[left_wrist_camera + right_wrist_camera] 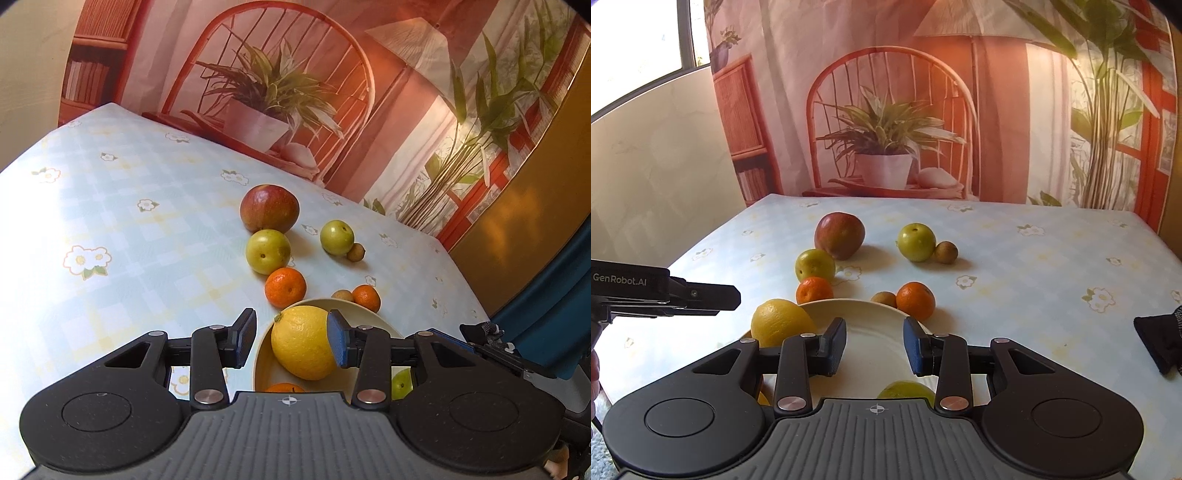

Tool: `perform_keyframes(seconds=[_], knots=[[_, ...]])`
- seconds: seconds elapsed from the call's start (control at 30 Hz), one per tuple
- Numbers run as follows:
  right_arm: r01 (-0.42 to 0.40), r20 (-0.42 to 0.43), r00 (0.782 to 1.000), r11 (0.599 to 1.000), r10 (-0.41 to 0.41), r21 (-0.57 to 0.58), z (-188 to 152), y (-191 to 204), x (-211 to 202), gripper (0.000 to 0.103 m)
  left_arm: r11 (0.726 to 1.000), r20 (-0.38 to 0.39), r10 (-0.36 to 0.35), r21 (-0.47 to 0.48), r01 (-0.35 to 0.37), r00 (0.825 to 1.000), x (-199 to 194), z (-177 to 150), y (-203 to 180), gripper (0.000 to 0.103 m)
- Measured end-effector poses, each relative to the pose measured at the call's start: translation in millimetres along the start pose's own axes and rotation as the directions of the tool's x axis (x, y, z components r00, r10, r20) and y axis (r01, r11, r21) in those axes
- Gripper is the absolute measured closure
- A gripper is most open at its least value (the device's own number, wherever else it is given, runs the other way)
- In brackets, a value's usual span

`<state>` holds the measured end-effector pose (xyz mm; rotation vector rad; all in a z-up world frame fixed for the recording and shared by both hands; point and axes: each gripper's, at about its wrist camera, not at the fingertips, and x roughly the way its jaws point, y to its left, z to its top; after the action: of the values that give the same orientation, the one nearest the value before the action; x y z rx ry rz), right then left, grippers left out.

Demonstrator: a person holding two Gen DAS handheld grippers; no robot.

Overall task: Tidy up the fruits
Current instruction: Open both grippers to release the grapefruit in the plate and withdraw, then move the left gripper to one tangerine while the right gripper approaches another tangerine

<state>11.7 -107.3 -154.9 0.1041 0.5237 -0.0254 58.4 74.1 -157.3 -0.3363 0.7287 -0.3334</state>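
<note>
A cream plate (369, 317) (871, 339) sits near me with a large yellow lemon (301, 345) (779, 321) in it, plus an orange (284, 387) and a green fruit (400, 384) (905, 389) mostly hidden by the gripper bodies. My left gripper (291, 341) is open, its jaws either side of the lemon, not pressing it. My right gripper (874, 347) is open and empty over the plate. Beyond the plate lie a red apple (269, 208) (840, 236), two green fruits (267, 251) (337, 237), two oranges (285, 288) (366, 297) and two small brown fruits (355, 252) (342, 295).
The table (110, 221) has a pale checked flowered cloth. A printed backdrop (886, 110) hangs behind its far edge. The left gripper (665, 291) shows at the left of the right wrist view. A dark gloved hand (1161, 343) is at the right.
</note>
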Motion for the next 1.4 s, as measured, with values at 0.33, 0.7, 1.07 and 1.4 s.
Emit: perform_keyframes(seconds=[0.33, 0.7, 1.07, 1.4], knots=[[0.011, 0.021, 1.0, 1.0, -0.011, -0.027, 11, -10, -2, 0.07, 0.997, 0.042, 0.044, 0.055, -0.046, 0.998, -4, 17, -2, 0.059], [0.007, 0.015, 1.0, 0.997, -0.006, -0.079, 49, -46, 20, 0.07, 0.984, 0.066, 0.082, 0.151, -0.092, 0.994, -1, 66, -8, 0.059], [-0.082, -0.128, 0.989, 0.997, 0.079, -0.016, 47, -64, 78, 0.07, 0.996, -0.063, 0.046, 0.076, -0.041, 0.997, 49, 64, -7, 0.059], [-0.157, -0.171, 0.971, 0.985, 0.168, 0.076, 38, -70, 100, 0.066, 0.999, -0.141, 0.031, 0.038, -0.026, 0.989, 79, 58, -5, 0.059]])
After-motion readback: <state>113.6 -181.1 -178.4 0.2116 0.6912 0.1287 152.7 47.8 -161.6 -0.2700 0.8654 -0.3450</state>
